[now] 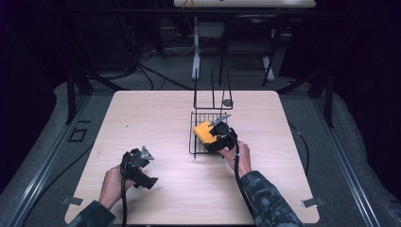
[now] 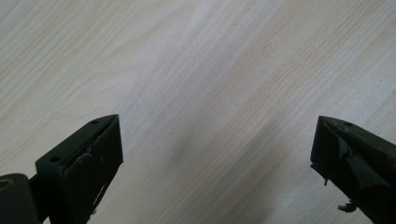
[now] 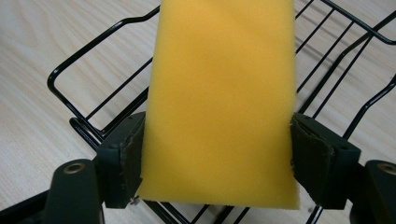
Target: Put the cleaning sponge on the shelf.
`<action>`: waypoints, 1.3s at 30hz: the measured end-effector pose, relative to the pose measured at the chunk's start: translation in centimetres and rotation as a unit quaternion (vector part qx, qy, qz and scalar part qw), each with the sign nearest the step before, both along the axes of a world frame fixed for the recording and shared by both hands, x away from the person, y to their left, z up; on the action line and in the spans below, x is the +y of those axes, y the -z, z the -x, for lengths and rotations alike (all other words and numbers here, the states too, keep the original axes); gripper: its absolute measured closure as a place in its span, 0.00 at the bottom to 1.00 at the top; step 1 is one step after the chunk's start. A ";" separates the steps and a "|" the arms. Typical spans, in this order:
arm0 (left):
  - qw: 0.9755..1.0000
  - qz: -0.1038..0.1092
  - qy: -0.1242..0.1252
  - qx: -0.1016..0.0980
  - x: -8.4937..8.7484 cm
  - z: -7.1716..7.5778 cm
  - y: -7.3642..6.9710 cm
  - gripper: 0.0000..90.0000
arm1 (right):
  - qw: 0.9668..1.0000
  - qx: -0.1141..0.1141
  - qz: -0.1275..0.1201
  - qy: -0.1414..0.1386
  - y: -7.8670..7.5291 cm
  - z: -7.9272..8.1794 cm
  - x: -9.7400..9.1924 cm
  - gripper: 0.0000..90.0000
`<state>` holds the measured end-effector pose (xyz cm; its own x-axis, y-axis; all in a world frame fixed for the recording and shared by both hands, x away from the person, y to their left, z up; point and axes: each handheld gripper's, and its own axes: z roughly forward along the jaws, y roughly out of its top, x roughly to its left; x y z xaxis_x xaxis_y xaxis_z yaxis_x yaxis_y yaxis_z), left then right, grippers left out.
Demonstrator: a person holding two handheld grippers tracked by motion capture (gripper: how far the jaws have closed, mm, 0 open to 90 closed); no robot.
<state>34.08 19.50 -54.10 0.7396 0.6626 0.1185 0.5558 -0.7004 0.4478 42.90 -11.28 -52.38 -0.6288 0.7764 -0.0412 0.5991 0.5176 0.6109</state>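
A yellow sponge [image 3: 224, 98] sits between the jaws of my right gripper [image 3: 217, 158], which is shut on its two sides. In the high view the sponge [image 1: 203, 130] is held just above the black wire rack [image 1: 193, 142], with the right gripper [image 1: 218, 137] at the rack's right part. My left gripper [image 1: 137, 163] rests low over the table at the front left. Its jaws stand wide apart over bare wood, the left gripper [image 2: 217, 158] holding nothing.
The wire rack [image 3: 88, 112] has an upright back section [image 1: 213, 92] with a small dark round object [image 1: 228, 102] beside it. The light wooden table [image 1: 142, 123] extends left of the rack. Dark floor, cables and stands surround the table.
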 end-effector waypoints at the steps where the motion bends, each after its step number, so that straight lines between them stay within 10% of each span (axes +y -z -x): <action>1: 1.000 -0.001 -0.001 0.000 0.0 0.0 0.0 0.03 | 1.000 0.002 -0.004 0.002 0.0 0.0 0.0 0.28; 16: 1.000 0.000 0.001 0.000 0.0 0.0 0.0 0.03 | 1.000 0.000 -0.001 -0.011 -0.6 0.2 -0.7 0.07; 39: 1.000 0.008 0.008 0.004 0.0 0.0 -0.1 0.01 | 0.999 -0.030 -0.008 -0.030 -4.1 3.4 -3.4 0.04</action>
